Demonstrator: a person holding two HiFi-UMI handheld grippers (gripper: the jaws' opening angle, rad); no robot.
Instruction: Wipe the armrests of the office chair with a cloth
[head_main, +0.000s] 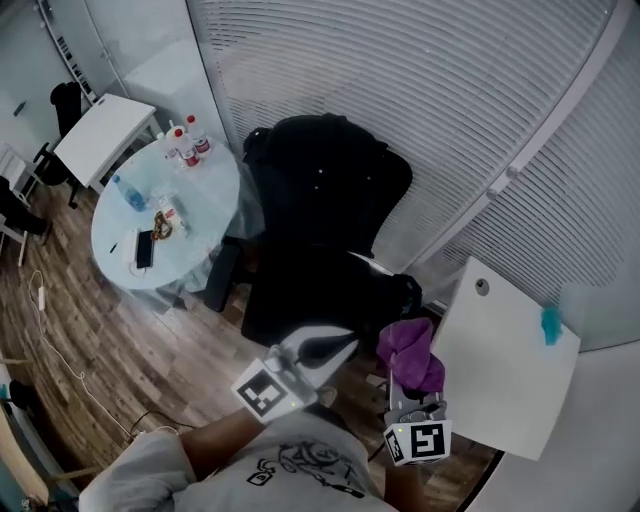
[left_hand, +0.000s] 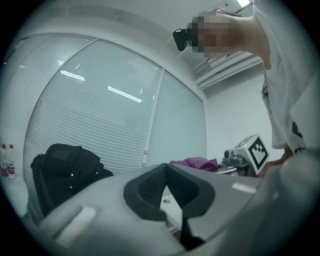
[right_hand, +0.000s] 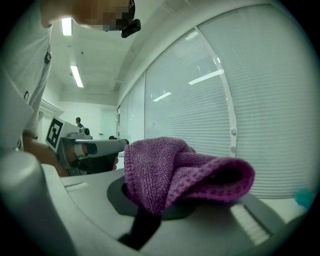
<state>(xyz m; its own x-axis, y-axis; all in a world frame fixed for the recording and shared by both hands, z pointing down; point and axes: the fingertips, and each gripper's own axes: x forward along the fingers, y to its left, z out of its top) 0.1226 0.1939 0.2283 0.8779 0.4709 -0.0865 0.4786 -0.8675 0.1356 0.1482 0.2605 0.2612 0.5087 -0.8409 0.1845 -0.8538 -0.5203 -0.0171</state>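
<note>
The black office chair (head_main: 320, 190) stands before the window blinds with a dark jacket (left_hand: 65, 165) draped over its back. One armrest (head_main: 221, 276) shows at the chair's left; the other side (head_main: 400, 292) is dark and hard to make out. My right gripper (head_main: 408, 378) hovers just in front of the chair's right side, shut on a bunched purple cloth (head_main: 410, 352) (right_hand: 175, 170) that hides its jaw tips. My left gripper (head_main: 325, 350) (left_hand: 166, 167) hangs over the seat's front edge, jaws shut with nothing between them. Neither gripper touches the chair.
A round glass table (head_main: 210, 195) left of the chair carries bottles (head_main: 185, 145), a phone (head_main: 144, 249) and small items. A white square table (head_main: 500, 360) stands close at the right. A white desk (head_main: 100, 135) sits at far left. Cables lie on the wooden floor (head_main: 70, 370).
</note>
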